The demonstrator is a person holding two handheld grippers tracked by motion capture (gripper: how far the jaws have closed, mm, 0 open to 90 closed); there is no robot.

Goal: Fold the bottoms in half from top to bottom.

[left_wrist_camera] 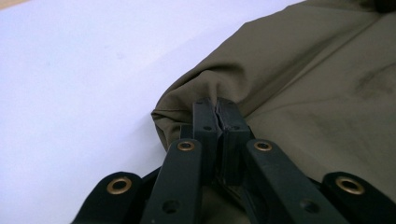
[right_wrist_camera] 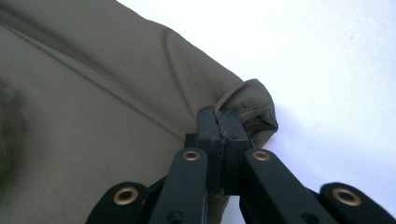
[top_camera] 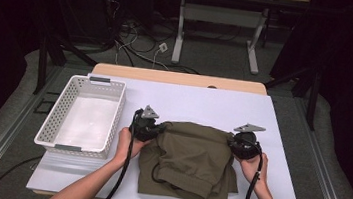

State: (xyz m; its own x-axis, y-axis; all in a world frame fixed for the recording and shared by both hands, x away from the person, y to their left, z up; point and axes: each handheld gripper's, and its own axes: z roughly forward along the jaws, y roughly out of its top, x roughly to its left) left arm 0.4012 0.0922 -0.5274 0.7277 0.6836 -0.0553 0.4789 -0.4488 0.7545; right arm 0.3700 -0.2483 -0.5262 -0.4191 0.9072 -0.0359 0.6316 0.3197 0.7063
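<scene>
Here, both grippers, left [top_camera: 153,128] and right [top_camera: 234,141], were clamped shut on the far corners of the garment [top_camera: 189,159], which lay between them, mid-table, its width spanning hand to hand.

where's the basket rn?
In the high view the white basket sits at the left edge of the white table, just left of the left claw, which pinches the olive garment.

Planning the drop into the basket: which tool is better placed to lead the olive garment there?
Left, likely. The left tool grips the olive garment at the corner nearest the white basket; the right tool grips the far corner.
</scene>
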